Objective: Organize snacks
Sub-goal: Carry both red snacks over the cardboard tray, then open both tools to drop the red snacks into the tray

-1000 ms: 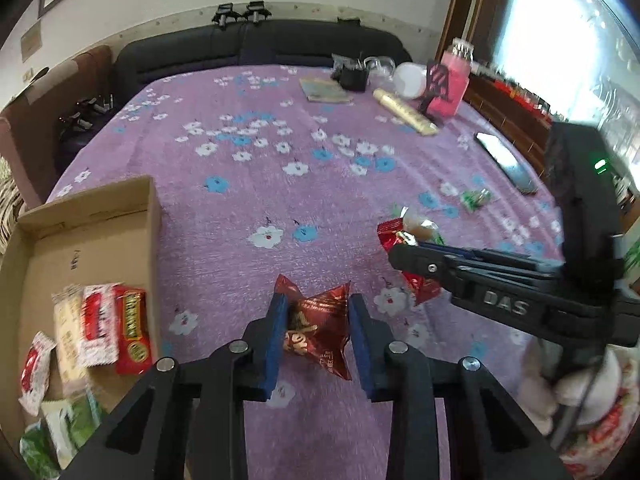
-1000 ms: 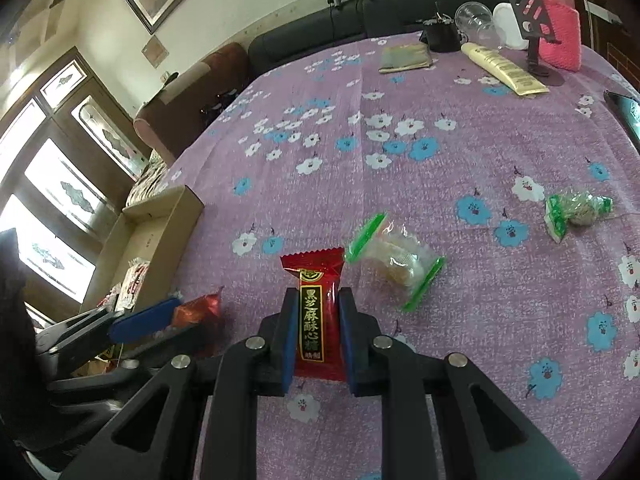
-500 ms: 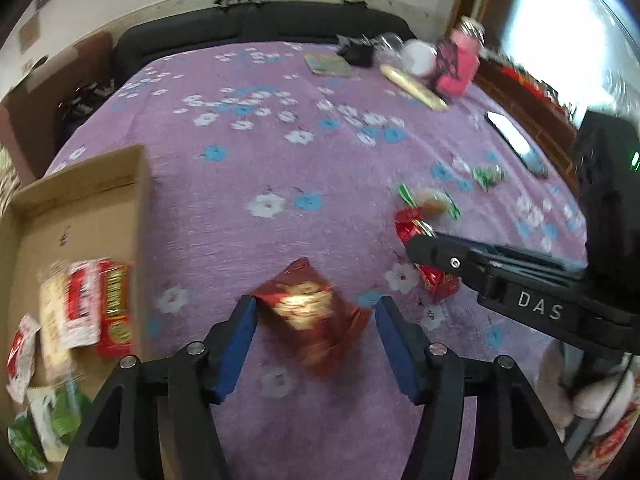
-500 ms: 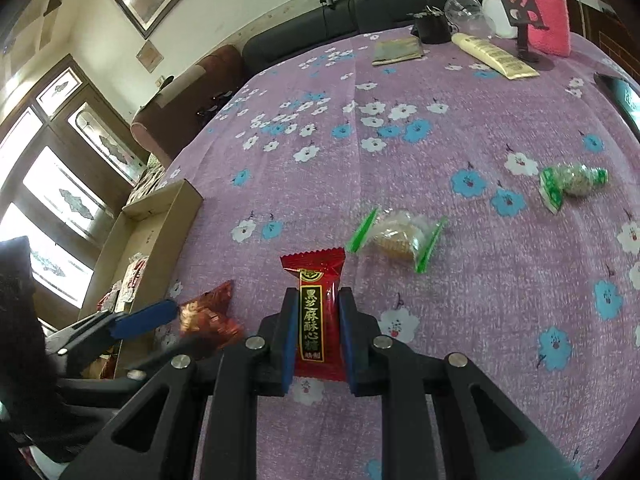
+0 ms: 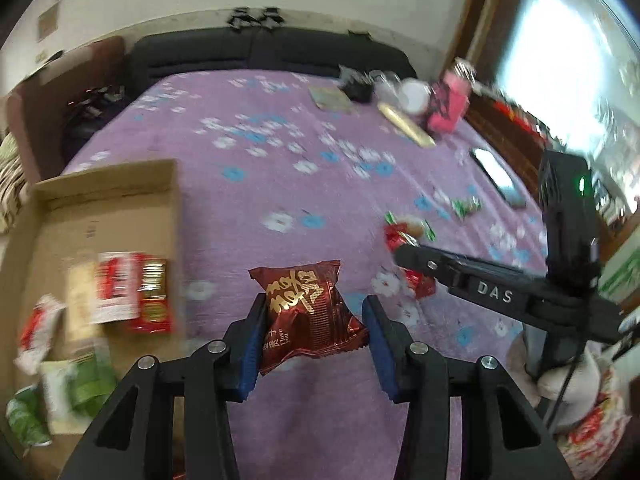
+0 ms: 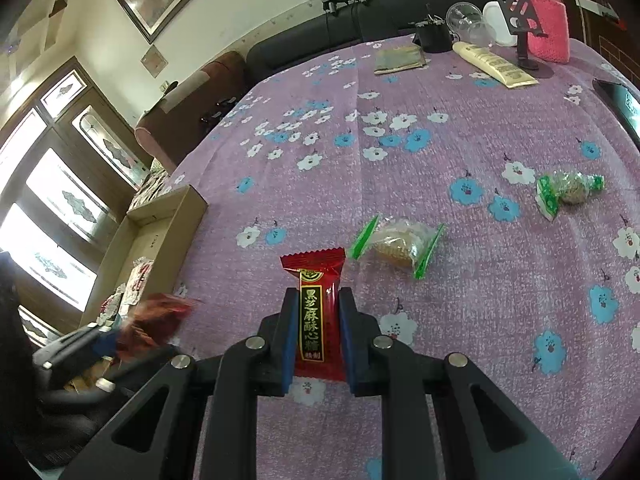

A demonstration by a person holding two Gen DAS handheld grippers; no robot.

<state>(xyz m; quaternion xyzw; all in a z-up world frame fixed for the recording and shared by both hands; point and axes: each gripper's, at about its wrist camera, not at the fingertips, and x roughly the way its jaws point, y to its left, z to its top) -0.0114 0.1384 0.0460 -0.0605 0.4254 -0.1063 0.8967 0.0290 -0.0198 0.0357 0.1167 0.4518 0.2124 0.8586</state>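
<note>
My left gripper [image 5: 316,340] stands open, its blue pads wide apart. A dark red snack packet [image 5: 308,316] sits loose between them, touching only the left pad, above the purple flowered tablecloth. A cardboard box [image 5: 108,184] with several snack packets [image 5: 132,292] lies to the left. My right gripper [image 6: 316,336] is shut on a red candy bar with gold lettering [image 6: 316,312], held just above the cloth. Two clear green-edged snack bags lie ahead, one near [image 6: 396,244], one farther right [image 6: 568,192].
At the table's far end stand a pink bottle [image 6: 544,24], a black stand [image 6: 520,20], a cream tube [image 6: 496,66], a booklet [image 6: 400,60] and a glass [image 6: 464,20]. A phone [image 5: 498,176] lies at the right edge. A dark sofa runs behind.
My left gripper has opened and let go of the dark red packet, which has turned flat between the pads. It has swung left toward the box. My right gripper keeps its hold on the candy bar.
</note>
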